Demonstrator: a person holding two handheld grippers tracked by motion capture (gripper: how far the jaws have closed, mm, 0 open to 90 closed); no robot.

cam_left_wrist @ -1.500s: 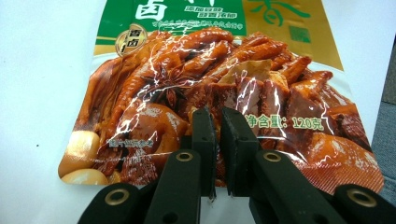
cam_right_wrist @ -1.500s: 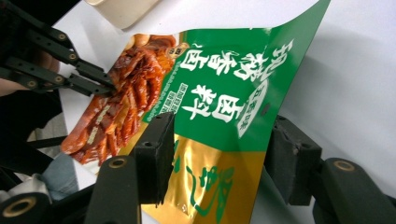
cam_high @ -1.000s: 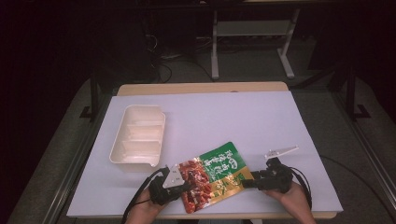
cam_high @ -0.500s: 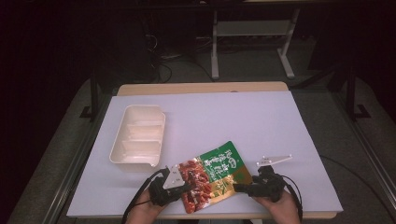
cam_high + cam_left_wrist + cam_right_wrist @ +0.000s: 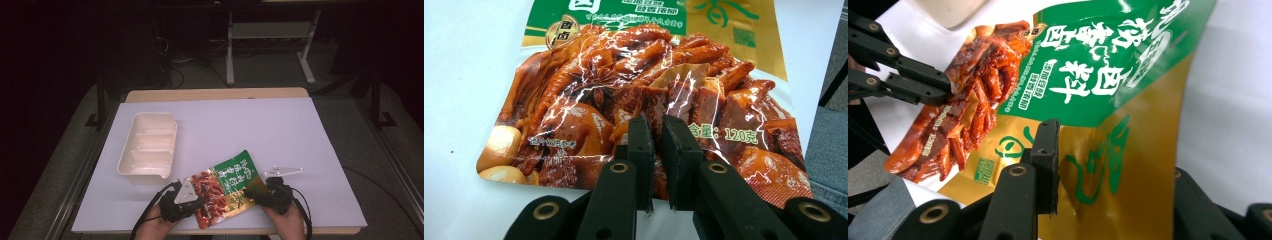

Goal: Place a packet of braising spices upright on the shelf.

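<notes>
- Two grippers work one snack pouch (image 5: pixel 226 186) low on the white counter (image 5: pixel 280 130).
- The left gripper (image 5: pixel 658 150) has its jaws nearly together, pinching the pouch's red printed end right at its tips.
- The right gripper (image 5: pixel 1108 165) has just been closing; the pouch's gold edge lies between its jaws, one jaw on the foil, the other wide of it.
- A cream tray (image 5: pixel 147 146) sits beyond the left gripper, apart from the pouch.
</notes>
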